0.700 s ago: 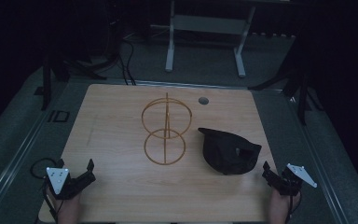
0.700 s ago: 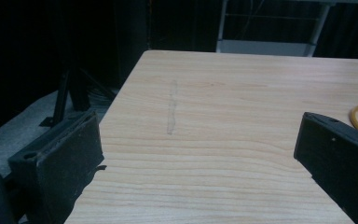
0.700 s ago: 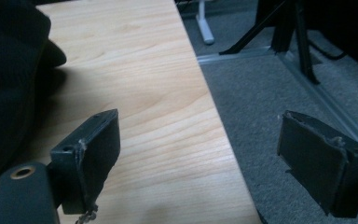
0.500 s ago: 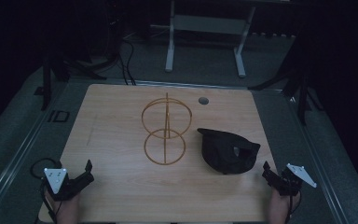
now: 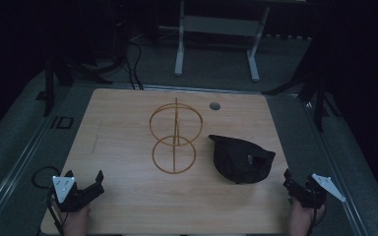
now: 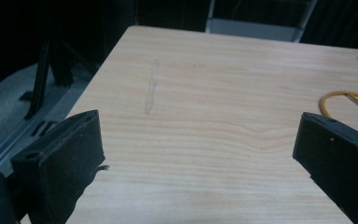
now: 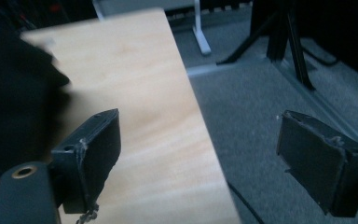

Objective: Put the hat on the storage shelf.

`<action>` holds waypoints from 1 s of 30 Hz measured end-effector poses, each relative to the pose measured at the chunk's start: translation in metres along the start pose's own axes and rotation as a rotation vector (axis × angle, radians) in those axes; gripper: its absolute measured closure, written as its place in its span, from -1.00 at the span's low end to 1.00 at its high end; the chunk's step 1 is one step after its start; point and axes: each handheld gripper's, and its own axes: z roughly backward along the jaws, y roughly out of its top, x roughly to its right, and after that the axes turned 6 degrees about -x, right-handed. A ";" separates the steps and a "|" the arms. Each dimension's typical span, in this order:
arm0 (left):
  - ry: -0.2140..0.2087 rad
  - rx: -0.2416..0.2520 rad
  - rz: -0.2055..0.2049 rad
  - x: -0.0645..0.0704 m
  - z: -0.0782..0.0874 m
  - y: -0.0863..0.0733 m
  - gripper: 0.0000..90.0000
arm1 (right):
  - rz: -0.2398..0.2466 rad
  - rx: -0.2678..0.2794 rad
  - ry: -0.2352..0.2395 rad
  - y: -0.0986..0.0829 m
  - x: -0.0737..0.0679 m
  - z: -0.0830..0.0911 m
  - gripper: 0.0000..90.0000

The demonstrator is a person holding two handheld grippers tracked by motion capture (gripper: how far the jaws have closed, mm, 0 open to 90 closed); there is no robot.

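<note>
Left gripper: jaws set wide apart, nothing between them, held low over the near-left corner of the pale wooden table. In the left gripper view its jaws frame bare wood, with the edge of the gold wire stand entering at the far right. Compared with the picture taken 0.7 s ago, this gripper has shifted slightly right and turned inward, so it now points more toward the table's middle.

Right gripper: jaws likewise spread, holding nothing, positioned at the near-right table edge, partly off the board. Its own view looks along the table's right edge, with grey carpeted floor between the jaws and a dark blurred mass at the left that is probably the cap. Its position is almost unchanged across the three high-view pictures.

Black fabric cap: lying on the table just ahead and to the left of the right gripper, near but apart from it, untouched.

Gold wire stand made of two hoops on an upright rod: standing at table centre, just left of the cap, not touching it.

Assessment: work has barely begun. The left gripper's inward turn suggests an approach starting; the right one is nearest the cap and would likely take it.
</note>
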 end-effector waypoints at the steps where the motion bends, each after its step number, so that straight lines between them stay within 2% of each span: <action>1: 0.005 -0.008 -0.006 0.002 0.000 0.000 -0.95 | -0.001 0.019 0.010 0.006 -0.001 0.007 -0.70; 4: -0.009 -0.024 -0.023 0.006 0.001 0.000 -0.95 | 0.014 0.066 0.043 0.023 -0.007 0.026 -0.70; 5: -0.019 -0.025 -0.028 0.007 0.001 0.000 -0.95 | 0.026 0.074 0.051 0.028 -0.011 0.032 -0.70; 7: -0.011 -0.023 -0.053 0.010 0.001 0.001 -0.95 | 0.057 0.095 0.067 0.039 -0.020 0.043 -0.70; 9: -0.028 -0.027 -0.063 0.012 0.001 0.001 -0.95 | 0.082 0.104 0.099 0.047 -0.029 0.053 -0.70; 11: -0.061 -0.043 -0.068 0.014 0.001 0.001 -0.95 | 0.098 0.103 0.148 0.054 -0.040 0.061 -0.70; 16: -0.097 -0.074 -0.086 0.021 0.001 0.001 -0.95 | 0.126 0.112 0.265 0.061 -0.067 0.079 -0.73; 19: -0.108 -0.079 -0.100 0.025 0.002 0.001 -0.95 | 0.143 0.084 0.358 0.062 -0.084 0.085 -0.77; 22: -0.112 -0.081 -0.112 0.028 0.002 0.001 -0.95 | 0.159 0.055 0.415 0.058 -0.100 0.089 -0.77; 26: -0.118 -0.087 -0.118 0.030 0.003 0.000 -0.95 | 0.185 0.008 0.401 0.049 -0.115 0.081 -0.78; 30: -0.125 -0.089 -0.114 0.030 0.003 0.000 -0.95 | 0.193 -0.039 0.385 0.043 -0.124 0.068 -0.80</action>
